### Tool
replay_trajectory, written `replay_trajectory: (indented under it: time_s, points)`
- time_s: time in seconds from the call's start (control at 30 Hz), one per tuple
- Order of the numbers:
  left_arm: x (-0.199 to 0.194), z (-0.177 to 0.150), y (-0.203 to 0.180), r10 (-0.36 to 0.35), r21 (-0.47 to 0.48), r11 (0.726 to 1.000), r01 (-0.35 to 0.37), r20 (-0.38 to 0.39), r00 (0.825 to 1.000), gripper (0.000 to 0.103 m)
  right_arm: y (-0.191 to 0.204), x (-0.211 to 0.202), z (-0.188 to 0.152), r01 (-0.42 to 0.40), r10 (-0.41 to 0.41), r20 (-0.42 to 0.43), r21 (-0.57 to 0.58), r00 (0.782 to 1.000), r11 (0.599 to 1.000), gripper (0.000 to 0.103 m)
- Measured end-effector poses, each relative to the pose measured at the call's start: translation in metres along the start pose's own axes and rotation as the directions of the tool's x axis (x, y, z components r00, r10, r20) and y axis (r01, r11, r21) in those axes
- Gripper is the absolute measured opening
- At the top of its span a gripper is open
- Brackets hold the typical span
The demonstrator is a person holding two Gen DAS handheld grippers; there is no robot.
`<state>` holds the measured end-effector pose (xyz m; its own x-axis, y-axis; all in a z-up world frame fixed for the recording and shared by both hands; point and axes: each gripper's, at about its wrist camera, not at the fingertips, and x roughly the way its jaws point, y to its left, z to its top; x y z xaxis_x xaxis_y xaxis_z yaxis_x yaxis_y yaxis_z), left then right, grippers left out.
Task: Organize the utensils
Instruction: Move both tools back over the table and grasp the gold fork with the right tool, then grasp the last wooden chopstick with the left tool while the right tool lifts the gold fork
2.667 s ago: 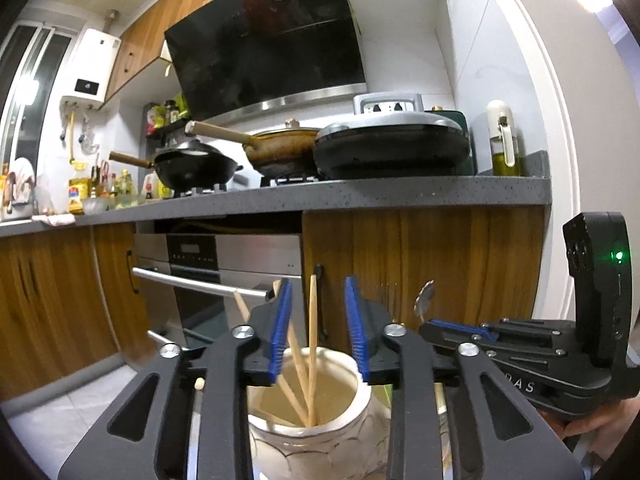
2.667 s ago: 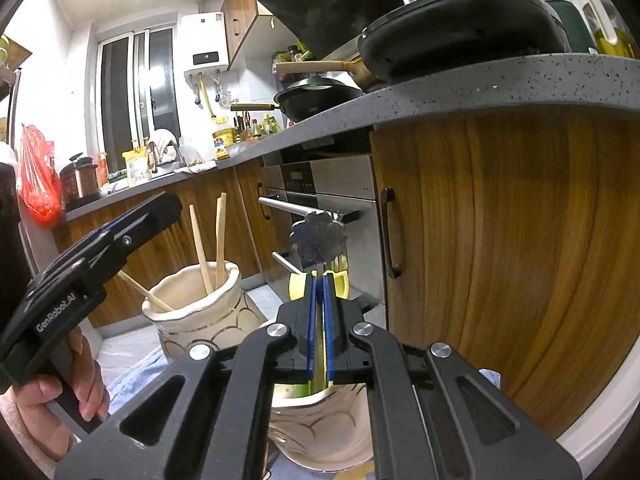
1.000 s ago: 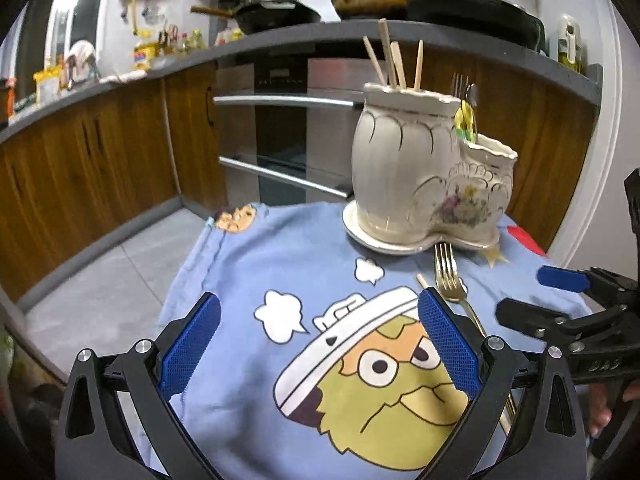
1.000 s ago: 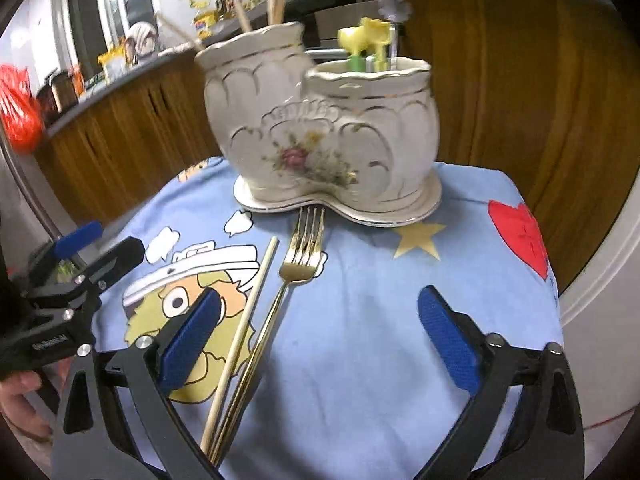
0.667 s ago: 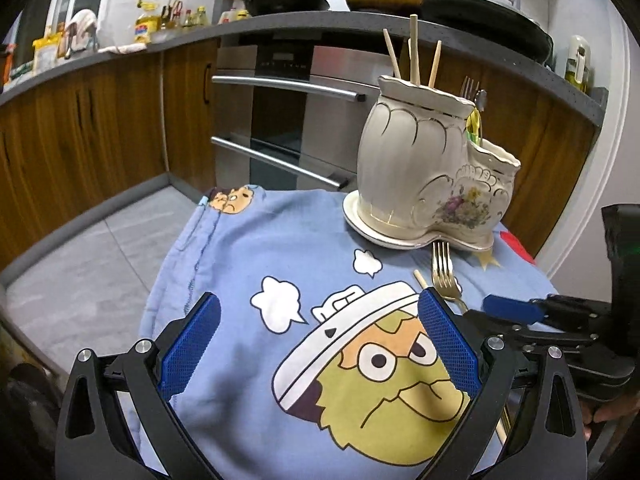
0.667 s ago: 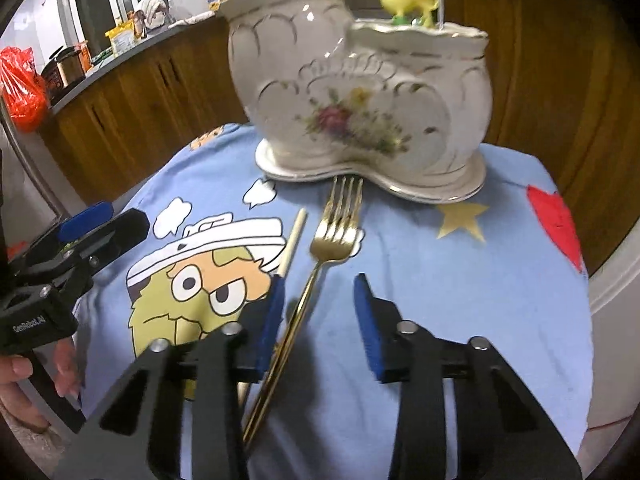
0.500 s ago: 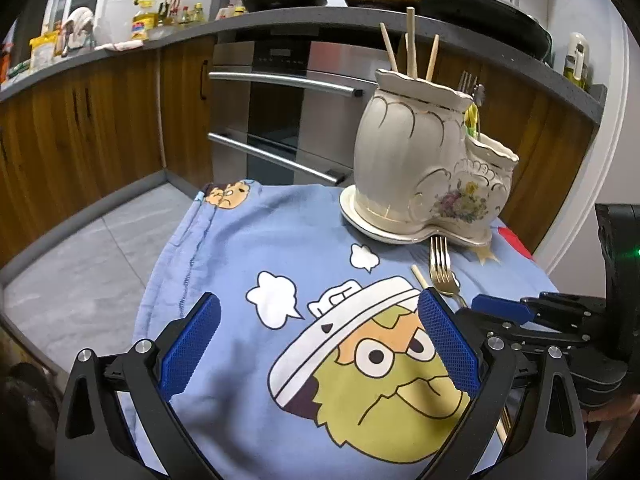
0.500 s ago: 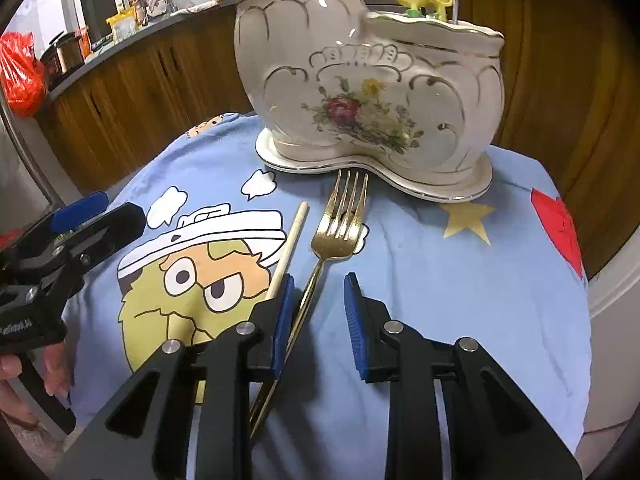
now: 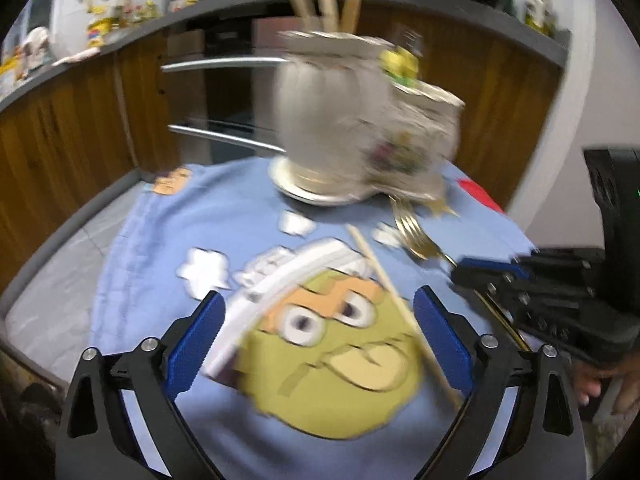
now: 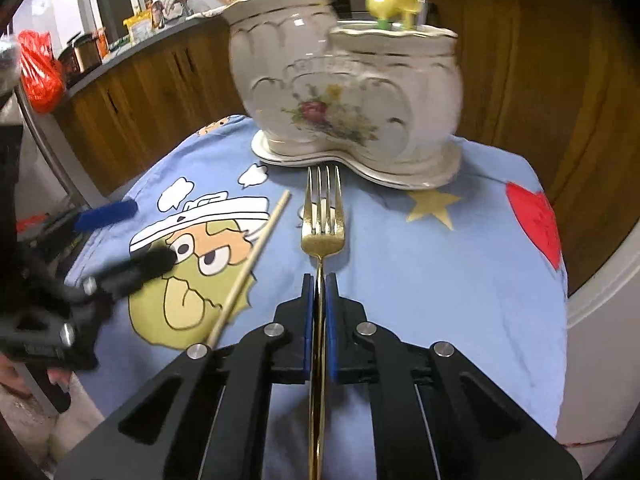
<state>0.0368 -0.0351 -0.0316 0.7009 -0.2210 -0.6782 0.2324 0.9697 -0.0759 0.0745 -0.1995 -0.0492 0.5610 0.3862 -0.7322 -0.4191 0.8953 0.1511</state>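
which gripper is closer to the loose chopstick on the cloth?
Left. The left gripper is closing around the chopstick, not yet gripping. The right gripper sits beside it, shut on the gold fork.

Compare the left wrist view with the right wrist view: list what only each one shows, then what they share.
Only the left wrist view: the left gripper from behind, its jaws closing with the chopstick between them, not pressed, and steel oven handles.

Only the right wrist view: the right gripper shut on the gold fork handle, the red heart in full, and a red bag.

Both: the ceramic utensil holder, fork, chopstick, and blue cartoon cloth.
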Motion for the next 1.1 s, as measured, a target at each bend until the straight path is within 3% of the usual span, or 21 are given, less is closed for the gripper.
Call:
replay_trajectory:
  time_s: [0.07, 0.2, 0.27, 0.53, 0.6, 0.73, 0.87, 1.1]
  points:
    - [0.007, -0.003, -0.021, -0.023, 0.048, 0.999, 0.026, -0.049, 0.999, 0.064, -0.005, -0.005, -0.002, -0.018, 0.018, 0.006, 0.012, 1.000, 1.000, 0.006]
    - [0.024, -0.011, -0.052, -0.002, 0.126, 0.992, 0.020, -0.139, 0.990, 0.038, -0.005, -0.010, -0.003, -0.034, 0.034, 0.023, 0.000, 0.999, 0.999, 0.006]
    - [0.024, -0.012, -0.059, 0.049, 0.176, 0.984, -0.025, -0.132, 0.990, 0.010, -0.005, -0.011, -0.004, -0.042, 0.042, 0.024, -0.005, 0.999, 0.999, 0.006]
    - [0.004, -0.018, -0.037, 0.062, 0.267, 0.964, 0.008, -0.255, 0.965, 0.006, 0.005, -0.011, -0.008, -0.065, 0.066, 0.006, -0.064, 0.998, 0.996, 0.006]
    - [0.003, -0.016, -0.031, 0.093, 0.263, 0.965, -0.023, -0.259, 0.961, 0.006, 0.006, -0.009, -0.009, -0.068, 0.067, -0.006, -0.074, 0.998, 0.995, 0.006]
    - [0.009, -0.011, -0.032, 0.113, 0.263, 0.964, -0.039, -0.271, 0.956, 0.018, 0.009, -0.003, -0.011, -0.065, 0.062, -0.033, -0.093, 0.998, 0.994, 0.006]
    - [0.015, -0.009, -0.035, 0.126, 0.270, 0.961, -0.052, -0.264, 0.956, 0.019, 0.012, 0.002, -0.014, -0.051, 0.045, -0.048, -0.113, 0.998, 0.992, 0.006]
    - [0.015, -0.007, -0.028, 0.090, 0.267, 0.964, -0.013, -0.280, 0.956, 0.015, 0.019, 0.007, -0.012, -0.018, 0.010, -0.054, -0.150, 0.999, 0.988, 0.007]
